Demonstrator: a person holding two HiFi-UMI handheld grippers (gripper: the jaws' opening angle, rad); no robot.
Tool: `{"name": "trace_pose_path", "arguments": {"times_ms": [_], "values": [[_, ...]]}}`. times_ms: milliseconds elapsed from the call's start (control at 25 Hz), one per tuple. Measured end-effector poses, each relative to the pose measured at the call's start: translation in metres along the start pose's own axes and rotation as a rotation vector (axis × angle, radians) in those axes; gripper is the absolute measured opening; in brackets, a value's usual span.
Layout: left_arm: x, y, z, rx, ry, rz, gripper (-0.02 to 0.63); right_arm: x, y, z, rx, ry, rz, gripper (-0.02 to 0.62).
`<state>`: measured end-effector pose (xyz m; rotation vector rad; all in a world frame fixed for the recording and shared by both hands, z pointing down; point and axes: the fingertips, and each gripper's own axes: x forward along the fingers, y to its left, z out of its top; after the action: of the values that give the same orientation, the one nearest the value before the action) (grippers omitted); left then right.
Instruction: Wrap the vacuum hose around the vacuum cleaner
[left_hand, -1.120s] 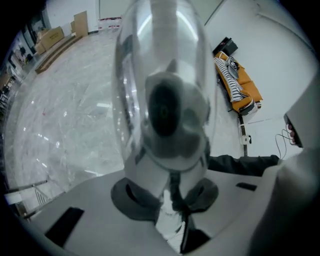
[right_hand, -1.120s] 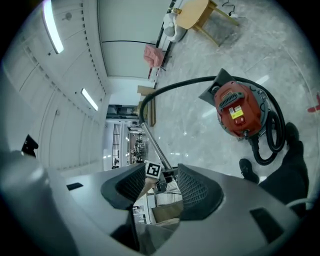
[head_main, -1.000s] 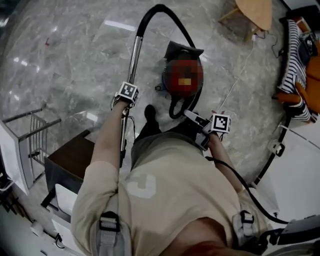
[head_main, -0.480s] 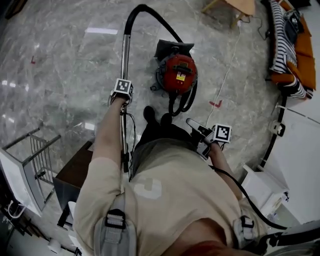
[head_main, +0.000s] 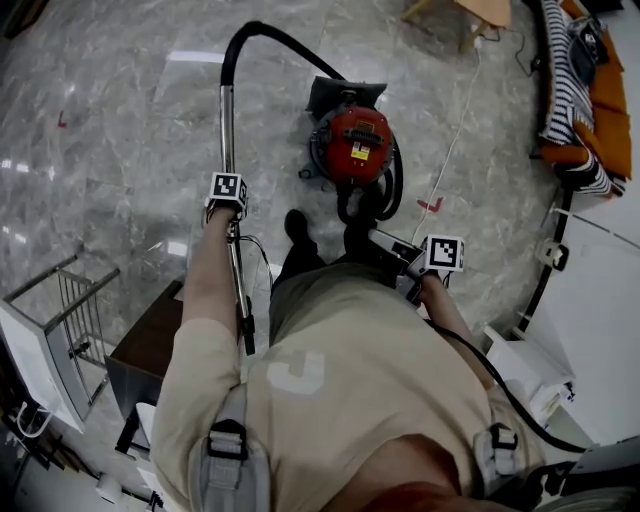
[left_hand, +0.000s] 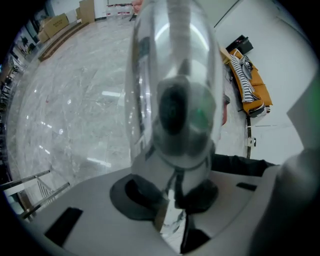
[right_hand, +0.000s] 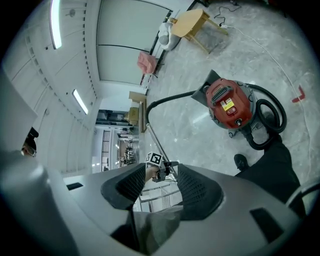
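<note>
The red vacuum cleaner (head_main: 352, 145) stands on the marble floor ahead of my feet. Its black hose (head_main: 290, 40) arcs from the chrome wand (head_main: 227, 120) to the canister and loops at its right side. My left gripper (head_main: 228, 205) points steeply down and is shut on the wand, which fills the left gripper view as a chrome tube (left_hand: 172, 75) between the pads (left_hand: 135, 192). My right gripper (head_main: 380, 238) hovers open near the hose loop, nothing between its jaws. The right gripper view shows the vacuum cleaner (right_hand: 227, 102), hose loop (right_hand: 270, 117) and wand (right_hand: 156, 140) past the right gripper (right_hand: 159, 187).
A white power cord (head_main: 455, 140) runs across the floor to the right of the vacuum, by a red tape mark (head_main: 430, 207). A wooden table (head_main: 480, 10) and an orange sofa (head_main: 600, 90) stand at the far right. A wire rack (head_main: 70, 300) and a dark box (head_main: 140, 345) sit left.
My left gripper has carried the wand leftward and a little lower, and the hose arc swung left with it. The right gripper has stayed near the hose loop.
</note>
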<state>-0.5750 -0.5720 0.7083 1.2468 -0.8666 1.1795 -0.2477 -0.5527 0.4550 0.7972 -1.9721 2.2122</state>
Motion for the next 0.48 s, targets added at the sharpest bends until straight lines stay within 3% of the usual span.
{"name": "trace_pose_path", "arguments": {"times_ms": [160, 280, 480], "values": [[0.005, 0.006, -0.033, -0.040, 0.037, 0.029, 0.101, 0.002, -0.002, 0.021, -0.035, 0.057, 0.028, 0.198], [0.010, -0.007, -0.045, -0.088, 0.076, 0.058, 0.101, -0.008, -0.011, 0.063, -0.049, 0.108, 0.060, 0.198], [0.013, -0.043, -0.058, -0.206, 0.098, 0.102, 0.101, -0.044, -0.049, 0.141, 0.032, 0.198, 0.093, 0.198]]}}
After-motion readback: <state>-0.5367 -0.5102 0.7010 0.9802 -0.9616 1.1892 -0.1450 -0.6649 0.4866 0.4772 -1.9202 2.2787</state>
